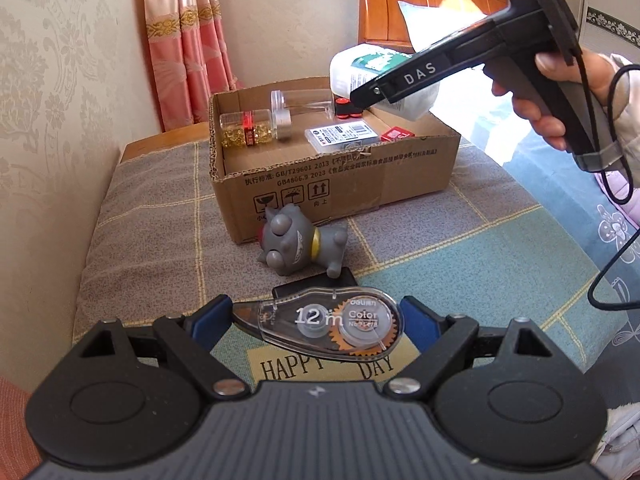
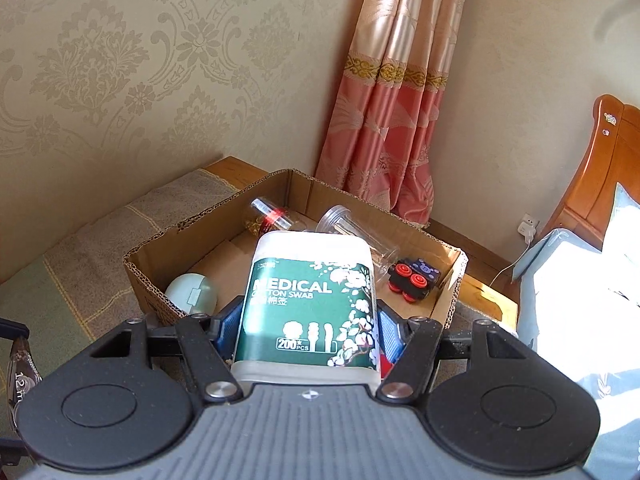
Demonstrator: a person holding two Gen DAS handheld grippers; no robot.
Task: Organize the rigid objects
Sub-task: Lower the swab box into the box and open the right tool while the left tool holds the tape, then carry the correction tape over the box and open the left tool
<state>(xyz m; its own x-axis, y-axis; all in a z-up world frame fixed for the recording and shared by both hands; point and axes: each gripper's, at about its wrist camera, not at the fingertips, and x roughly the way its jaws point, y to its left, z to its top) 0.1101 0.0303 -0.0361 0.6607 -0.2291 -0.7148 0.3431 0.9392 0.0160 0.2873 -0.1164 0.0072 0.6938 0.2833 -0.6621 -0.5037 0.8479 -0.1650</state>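
Note:
My left gripper (image 1: 316, 324) is shut on a clear correction tape dispenser (image 1: 328, 326) and holds it above the bed cover. My right gripper (image 2: 308, 330) is shut on a white and green cotton swab box (image 2: 310, 300) and holds it over the open cardboard box (image 2: 160, 248). The left wrist view shows the swab box (image 1: 372, 76) held above the right part of the cardboard box (image 1: 340, 180). Inside lie a jar of gold beads (image 1: 246, 130), a clear cup (image 1: 300, 106), a red and black toy (image 2: 412, 278), a pale green round case (image 2: 192, 290) and a flat labelled case (image 1: 342, 134).
A grey toy cat (image 1: 300, 244) lies on the checked cover (image 1: 140, 220) in front of the cardboard box, with a black object (image 1: 316, 284) beside it. A wall is at the left, a pink curtain (image 2: 392, 120) behind, a wooden headboard (image 2: 600, 160) at the right.

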